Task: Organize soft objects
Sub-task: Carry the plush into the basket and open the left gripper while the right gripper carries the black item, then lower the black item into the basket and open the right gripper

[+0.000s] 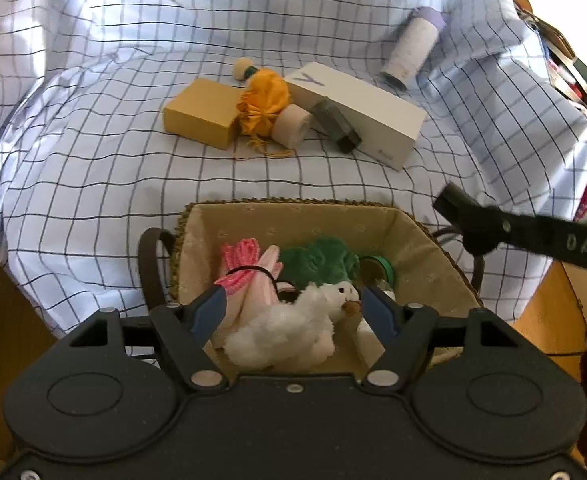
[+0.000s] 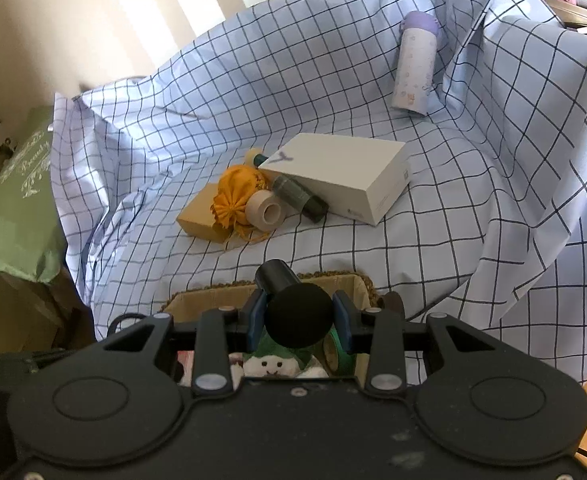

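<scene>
Loosely, fluffy white plush (image 1: 289, 330) fills fabric-lined basket (image 1: 425, 240)

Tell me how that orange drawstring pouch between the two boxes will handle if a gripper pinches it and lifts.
The orange drawstring pouch looks like gathered cloth, so it will probably squash and sag rather than keep its shape. Its loose cord trails on the checked sheet and may drag. It touches the tape roll, which lies on its side and might roll when disturbed.
</scene>
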Demonstrator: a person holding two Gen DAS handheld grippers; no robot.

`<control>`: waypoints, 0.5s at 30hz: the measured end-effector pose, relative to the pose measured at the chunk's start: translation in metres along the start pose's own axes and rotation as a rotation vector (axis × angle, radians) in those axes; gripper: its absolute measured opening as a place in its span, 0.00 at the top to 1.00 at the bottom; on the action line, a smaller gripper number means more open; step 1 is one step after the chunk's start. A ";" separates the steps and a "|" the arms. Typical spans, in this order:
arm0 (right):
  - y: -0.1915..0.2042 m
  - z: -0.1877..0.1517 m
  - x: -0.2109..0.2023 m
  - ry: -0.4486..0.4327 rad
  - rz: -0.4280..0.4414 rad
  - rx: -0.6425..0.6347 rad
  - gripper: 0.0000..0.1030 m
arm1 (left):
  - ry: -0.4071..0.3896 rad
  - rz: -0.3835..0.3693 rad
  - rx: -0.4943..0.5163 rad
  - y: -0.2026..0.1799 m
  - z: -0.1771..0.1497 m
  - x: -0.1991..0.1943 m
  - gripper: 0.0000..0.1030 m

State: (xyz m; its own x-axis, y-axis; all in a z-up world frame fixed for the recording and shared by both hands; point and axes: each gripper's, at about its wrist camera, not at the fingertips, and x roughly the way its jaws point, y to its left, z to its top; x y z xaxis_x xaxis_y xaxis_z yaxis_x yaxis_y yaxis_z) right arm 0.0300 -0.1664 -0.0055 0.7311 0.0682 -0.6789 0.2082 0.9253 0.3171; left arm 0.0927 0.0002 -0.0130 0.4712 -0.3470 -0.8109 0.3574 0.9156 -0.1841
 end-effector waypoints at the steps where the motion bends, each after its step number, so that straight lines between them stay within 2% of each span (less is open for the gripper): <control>1: 0.000 -0.001 0.000 0.005 0.004 -0.009 0.65 | -0.003 0.005 -0.007 0.001 0.000 0.000 0.32; 12: 0.013 -0.014 -0.003 0.047 0.050 -0.144 0.65 | 0.009 0.001 -0.040 0.007 -0.002 0.004 0.31; 15: 0.018 -0.016 -0.003 0.058 0.069 -0.178 0.64 | 0.011 0.002 -0.038 0.006 -0.001 0.005 0.26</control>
State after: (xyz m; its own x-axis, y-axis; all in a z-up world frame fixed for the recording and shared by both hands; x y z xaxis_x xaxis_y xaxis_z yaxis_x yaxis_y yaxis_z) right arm 0.0212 -0.1440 -0.0089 0.6999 0.1504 -0.6982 0.0368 0.9687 0.2455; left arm 0.0960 0.0043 -0.0187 0.4630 -0.3432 -0.8172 0.3257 0.9234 -0.2033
